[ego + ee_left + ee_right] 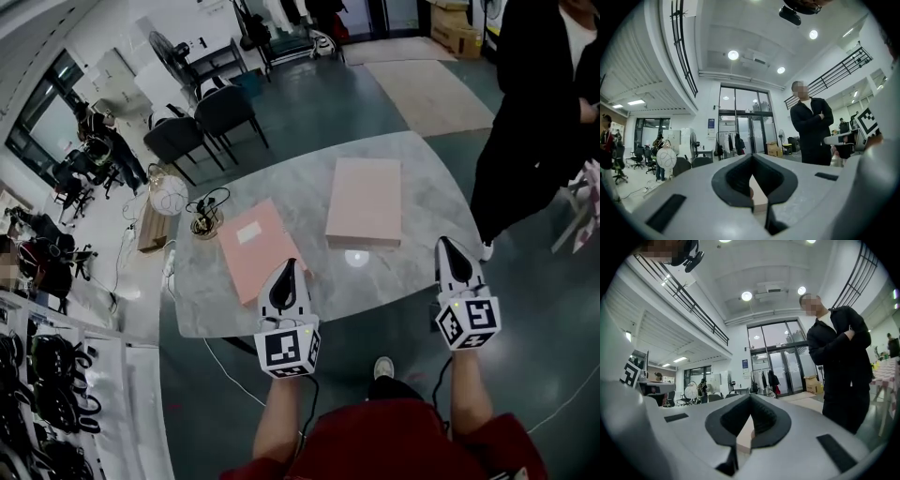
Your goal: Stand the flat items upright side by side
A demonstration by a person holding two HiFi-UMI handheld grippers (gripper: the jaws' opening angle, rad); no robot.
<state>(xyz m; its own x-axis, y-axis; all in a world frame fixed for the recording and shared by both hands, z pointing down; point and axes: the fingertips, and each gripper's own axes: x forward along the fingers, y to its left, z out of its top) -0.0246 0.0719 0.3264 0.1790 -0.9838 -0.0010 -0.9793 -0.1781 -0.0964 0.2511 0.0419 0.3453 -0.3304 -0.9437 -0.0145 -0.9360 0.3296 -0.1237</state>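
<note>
Two flat pink items lie on the grey marble table [417, 164]. The left item [253, 242] has a white label and lies askew; the right item [365, 199] lies flat farther back. My left gripper [291, 265] hovers over the near edge of the left item, its jaws shut and empty. My right gripper [444, 244] is at the table's right front edge, apart from both items, shut and empty. In the left gripper view the left gripper [751, 159] shows a pink sliver below its closed tips. The right gripper view shows the right gripper [750, 399] the same way.
A person in black [539, 112] stands close to the table's right side. Dark chairs [211, 117] stand beyond the far left corner. A small holder with cables [206, 221] sits on the table's left edge, with a white round lamp [169, 195] beside it.
</note>
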